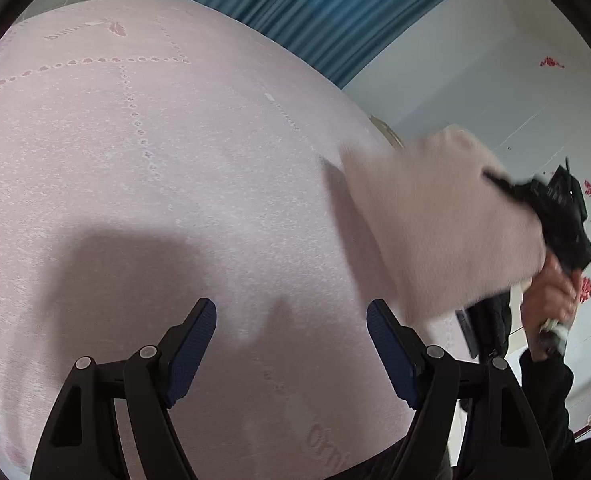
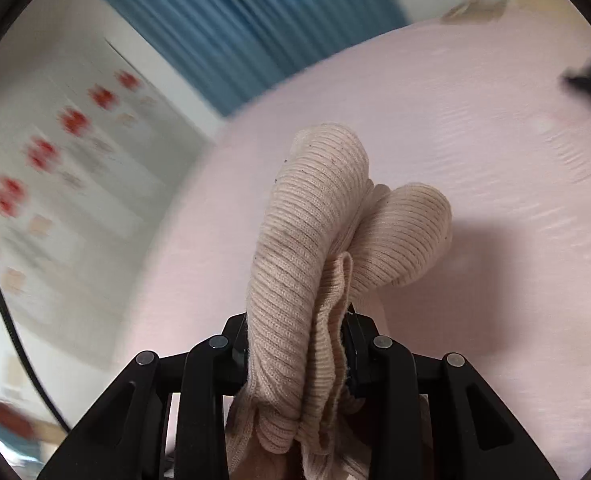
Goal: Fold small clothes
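A small beige ribbed knit garment (image 2: 315, 248) is bunched and clamped between my right gripper's (image 2: 295, 344) jaws, held above the pink bed sheet (image 2: 475, 128). In the left wrist view the same garment (image 1: 435, 220) hangs blurred at the right, gripped by the right gripper (image 1: 551, 208) in a person's hand. My left gripper (image 1: 291, 332) is open and empty, its blue-padded fingers (image 1: 193, 344) spread wide just above the pink sheet (image 1: 155, 160).
The pink patterned sheet covers a bed that fills most of both views. A blue curtain (image 1: 315, 8) hangs behind it. A white wall with red flower stickers (image 2: 43, 152) stands beside the bed. A black cable (image 2: 11, 320) runs at the left.
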`<state>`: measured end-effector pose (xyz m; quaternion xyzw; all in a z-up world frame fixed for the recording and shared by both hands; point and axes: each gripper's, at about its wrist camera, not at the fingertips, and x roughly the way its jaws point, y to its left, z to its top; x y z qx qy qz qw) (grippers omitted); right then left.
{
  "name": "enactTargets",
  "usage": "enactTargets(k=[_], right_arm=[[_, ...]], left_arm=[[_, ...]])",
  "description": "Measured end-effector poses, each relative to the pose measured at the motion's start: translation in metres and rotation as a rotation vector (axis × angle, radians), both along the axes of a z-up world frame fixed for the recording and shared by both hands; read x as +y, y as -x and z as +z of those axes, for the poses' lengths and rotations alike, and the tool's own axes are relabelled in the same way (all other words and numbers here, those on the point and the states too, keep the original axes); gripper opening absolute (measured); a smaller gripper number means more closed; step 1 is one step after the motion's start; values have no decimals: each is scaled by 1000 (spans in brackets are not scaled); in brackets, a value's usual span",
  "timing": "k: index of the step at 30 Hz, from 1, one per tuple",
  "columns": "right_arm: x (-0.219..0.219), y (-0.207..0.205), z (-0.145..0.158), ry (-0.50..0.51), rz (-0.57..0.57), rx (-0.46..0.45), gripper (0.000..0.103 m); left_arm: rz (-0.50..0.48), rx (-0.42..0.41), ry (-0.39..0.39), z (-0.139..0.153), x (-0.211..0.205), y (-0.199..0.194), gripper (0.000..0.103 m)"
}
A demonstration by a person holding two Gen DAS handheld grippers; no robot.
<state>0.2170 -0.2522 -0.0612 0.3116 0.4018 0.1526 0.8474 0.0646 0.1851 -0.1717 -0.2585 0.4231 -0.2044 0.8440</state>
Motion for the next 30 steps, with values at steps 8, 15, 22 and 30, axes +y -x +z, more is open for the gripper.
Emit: enactTargets(k=[8, 15, 22, 30], right_arm=[[-10, -38, -114, -9, 6, 174, 37], [-14, -16, -116, 301, 60, 120, 45], [-23, 38, -96, 327, 56, 13, 45], [-12, 41, -102, 288, 66, -8, 39]], left_arm=[[-21, 10, -86, -15, -2, -3, 76], [-123, 10, -156, -19, -51, -11, 76], [-146, -27, -344, -17, -104, -22, 75], [-117, -101, -475, -5, -134, -25, 33]])
